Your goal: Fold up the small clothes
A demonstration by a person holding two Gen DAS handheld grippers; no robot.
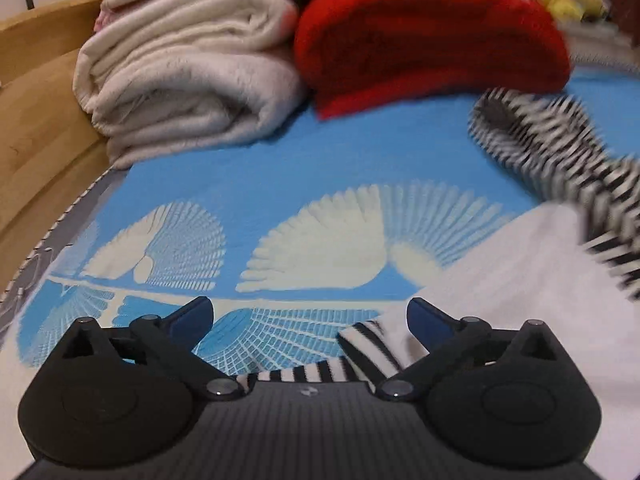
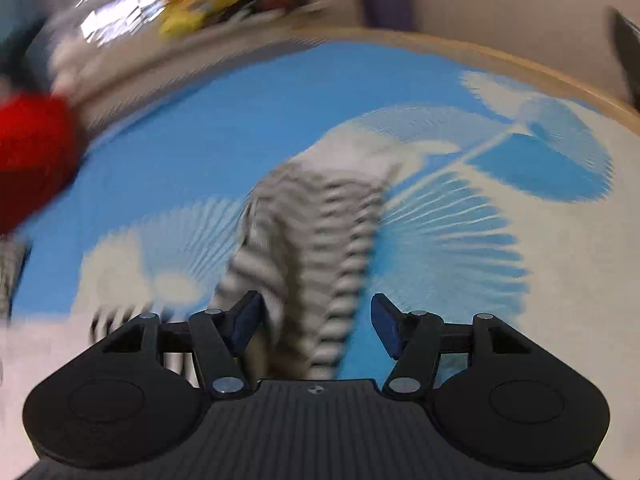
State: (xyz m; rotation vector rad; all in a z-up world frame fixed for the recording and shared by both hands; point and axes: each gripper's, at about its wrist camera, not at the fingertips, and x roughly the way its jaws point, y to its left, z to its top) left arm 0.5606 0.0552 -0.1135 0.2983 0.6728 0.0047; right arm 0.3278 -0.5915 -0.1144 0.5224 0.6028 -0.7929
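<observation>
- The striped garment [image 1: 560, 148], a small black-and-white piece, is seen lying on the blue patterned bedsheet [image 1: 320, 168]; in the left wrist view it stretches from the far right of the bed down toward the near edge, partly over a white cloth [image 1: 520, 280].
- A striped end of that garment [image 1: 360, 356] is seen low between the fingers of the left gripper [image 1: 310, 316], close to the gripper body.
- The left gripper's fingers are spread wide; nothing is pinched, and both blue pads are clear of the fabric.
- In the right wrist view the same striped garment [image 2: 320, 240] is badly blurred, running from mid-sheet down toward the right gripper [image 2: 316, 324].
- The right gripper's fingers are parted; striped cloth lies in the gap, apparently on the sheet below. The left pad sits just beside the fabric, and contact cannot be told through the blur; the right pad stands clear.
- A folded cream blanket [image 1: 188, 76] and a red blanket [image 1: 432, 36] are stacked side by side at the far end of the bed.
- A wooden bed frame [image 1: 36, 128] is seen along the left edge.
</observation>
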